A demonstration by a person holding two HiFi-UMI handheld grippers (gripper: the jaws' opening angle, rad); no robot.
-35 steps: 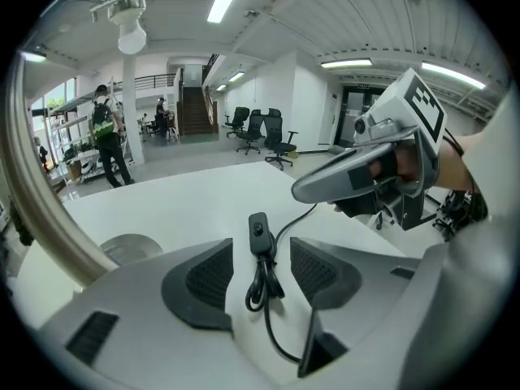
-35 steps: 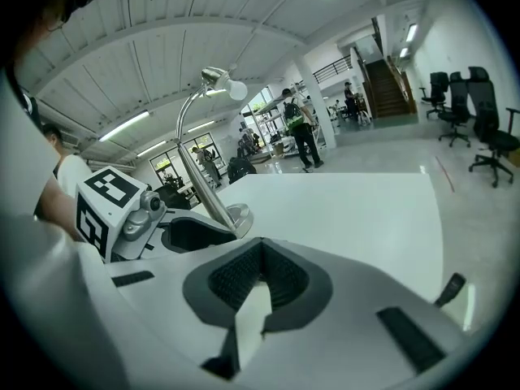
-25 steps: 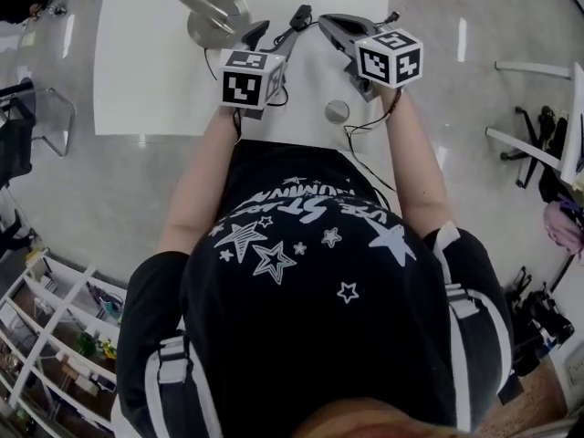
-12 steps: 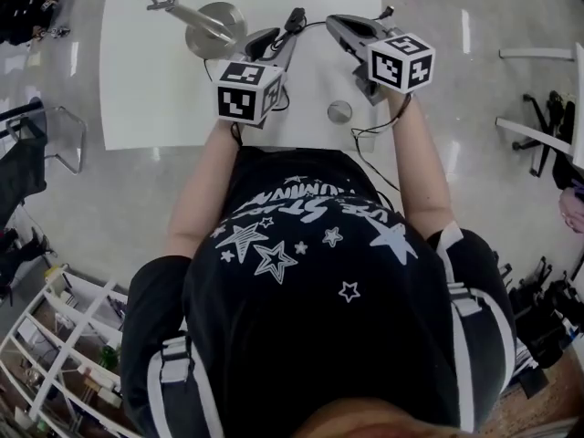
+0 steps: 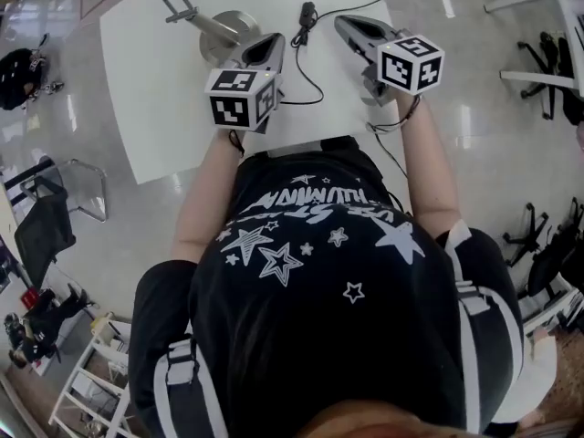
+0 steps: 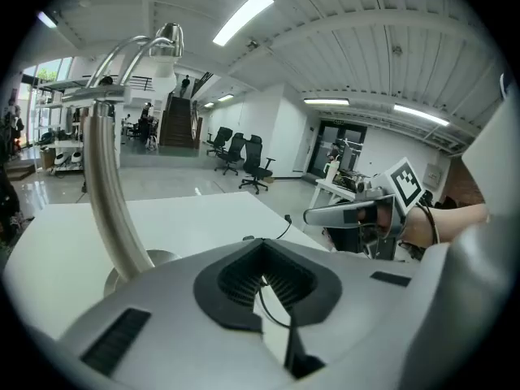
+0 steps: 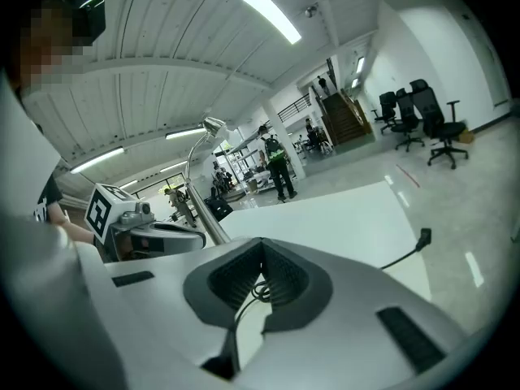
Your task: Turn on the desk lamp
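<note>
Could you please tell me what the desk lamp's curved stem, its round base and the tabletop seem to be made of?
The curved silver lamp stem looks like brushed metal: long soft highlights run along it. The round grey base seems the same metal, with a dull sheen. The white tabletop looks like smooth laminate or painted board; which, I cannot tell.

The left tongs have just closed — nothing between them — and drawn back from the cord switch.
</note>
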